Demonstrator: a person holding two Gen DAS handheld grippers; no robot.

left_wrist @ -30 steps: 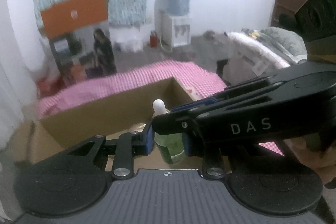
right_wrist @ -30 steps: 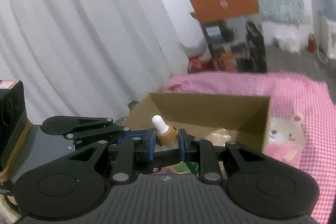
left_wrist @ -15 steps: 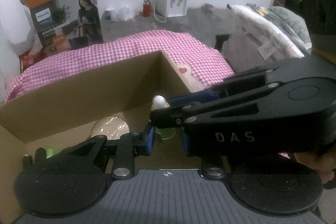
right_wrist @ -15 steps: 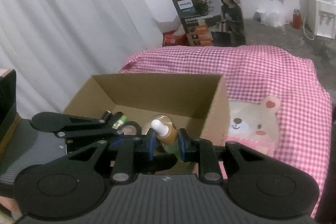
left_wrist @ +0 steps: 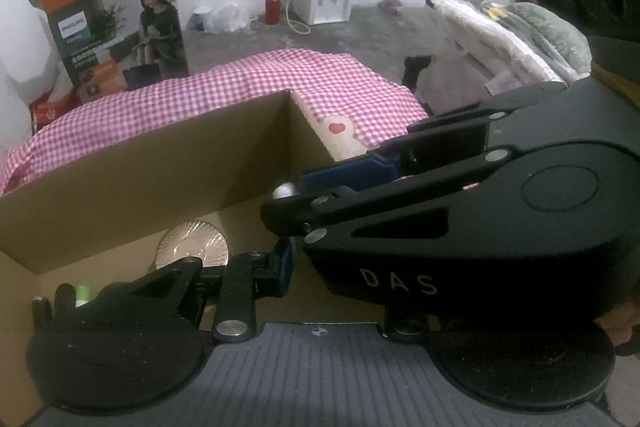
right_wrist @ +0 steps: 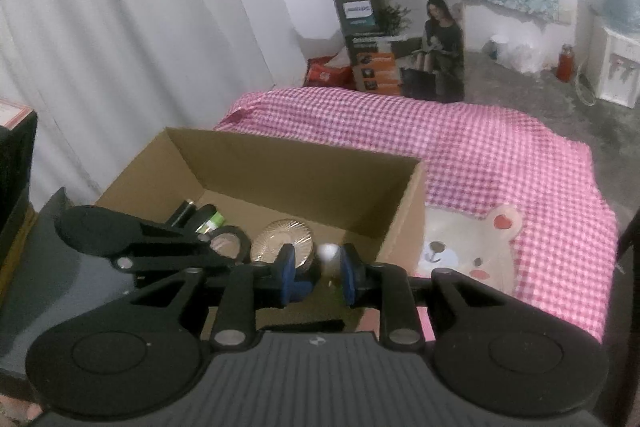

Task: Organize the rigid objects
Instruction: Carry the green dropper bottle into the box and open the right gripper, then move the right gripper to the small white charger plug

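Dropper bottle [right_wrist: 329, 254] sits between the blue pads of the right gripper [right_wrist: 318, 267], white cap up and level with the pad tops. We read its long axis as roughly upright (the body below the cap is a blur, so the exact tilt is unclear). The right claw is opening. There is a gap between the cap and the left-hand pad, and we see no pad pressing on the bottle.

The bottle is inside the cardboard box [right_wrist: 280, 167], at its right end, close to the right wall. In the left wrist view only the white cap [left_wrist: 285, 190] shows, peeking out behind the right gripper's fingers.

The left gripper [left_wrist: 294, 269] points into the same box from the left. One blue pad shows and the other is hidden by the right gripper, so we cannot tell whether the claw is apart or together.

Also in the box: a gold ribbed disc [right_wrist: 282, 239], a black-rimmed round thing [right_wrist: 226, 243] and dark cylinders with green ends [right_wrist: 208, 217]. The box sits on a pink checked cloth [right_wrist: 480, 155] with a bear print [right_wrist: 468, 251] just beside the right wall.
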